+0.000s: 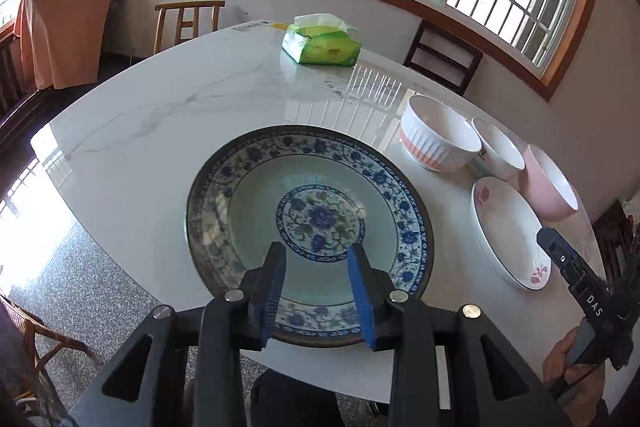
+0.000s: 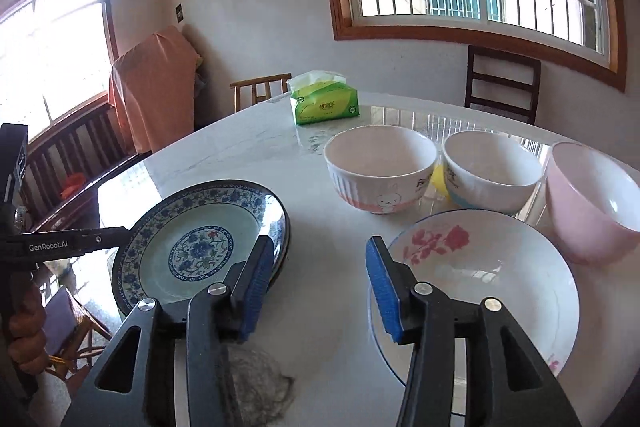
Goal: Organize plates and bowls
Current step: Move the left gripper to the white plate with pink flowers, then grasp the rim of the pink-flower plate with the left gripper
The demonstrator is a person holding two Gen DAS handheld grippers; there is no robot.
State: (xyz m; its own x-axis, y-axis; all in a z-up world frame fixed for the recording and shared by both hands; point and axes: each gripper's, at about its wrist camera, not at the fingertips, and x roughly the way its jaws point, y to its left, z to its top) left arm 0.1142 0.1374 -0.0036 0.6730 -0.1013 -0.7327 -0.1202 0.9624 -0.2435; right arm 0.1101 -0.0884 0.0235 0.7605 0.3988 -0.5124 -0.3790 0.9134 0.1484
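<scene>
The rose-printed plate (image 2: 480, 279) lies just right of the spread, empty right gripper (image 2: 316, 287) (nearer than the left one).

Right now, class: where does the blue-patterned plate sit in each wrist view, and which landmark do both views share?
Left wrist: blue-patterned plate fills the lower centre, behind the fingers.
Right wrist: blue-patterned plate sits lower left, on the table's near edge.
Shared landmark: green tissue pack, farther back on the table.

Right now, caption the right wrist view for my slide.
Open right gripper hovers between blue-patterned plate and rose plate, three bowls behind.
</scene>
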